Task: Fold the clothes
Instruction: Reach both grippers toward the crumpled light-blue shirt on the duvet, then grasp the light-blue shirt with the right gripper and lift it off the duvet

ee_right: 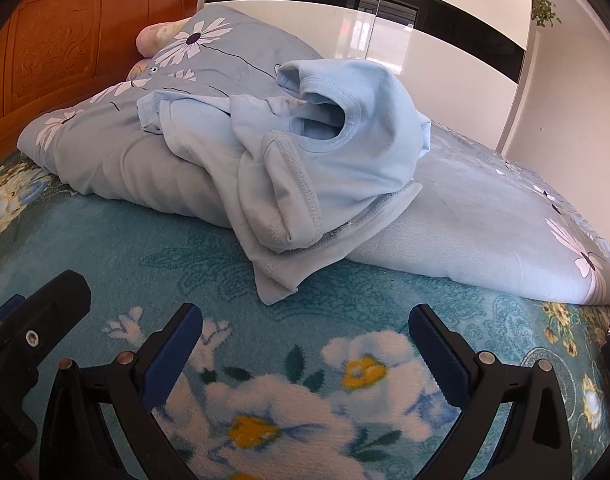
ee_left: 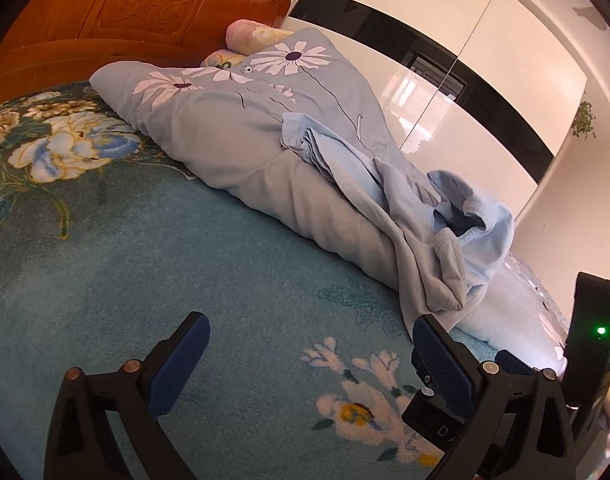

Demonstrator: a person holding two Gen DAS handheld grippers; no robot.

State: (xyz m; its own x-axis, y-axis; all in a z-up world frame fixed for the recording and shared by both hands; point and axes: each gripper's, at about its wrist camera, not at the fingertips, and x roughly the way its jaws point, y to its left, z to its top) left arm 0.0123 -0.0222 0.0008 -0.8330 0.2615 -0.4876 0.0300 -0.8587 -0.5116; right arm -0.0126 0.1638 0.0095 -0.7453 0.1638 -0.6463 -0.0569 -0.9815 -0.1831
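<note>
A crumpled light blue shirt (ee_right: 329, 140) lies on a folded grey-blue daisy-print quilt (ee_right: 105, 152), one corner hanging onto the teal floral blanket (ee_right: 265, 312). It also shows in the left wrist view (ee_left: 437, 232) at the right. My right gripper (ee_right: 305, 320) is open and empty, just in front of the shirt's hanging corner. My left gripper (ee_left: 309, 332) is open and empty over the blanket, left of the shirt. The other gripper's body shows at each view's edge.
An orange carved wooden headboard (ee_left: 117, 12) stands at the back left, with a pink pillow (ee_left: 245, 36) behind the quilt (ee_left: 233, 120). A white and black wardrobe (ee_right: 425, 32) fills the background. The teal blanket (ee_left: 165, 260) covers the bed.
</note>
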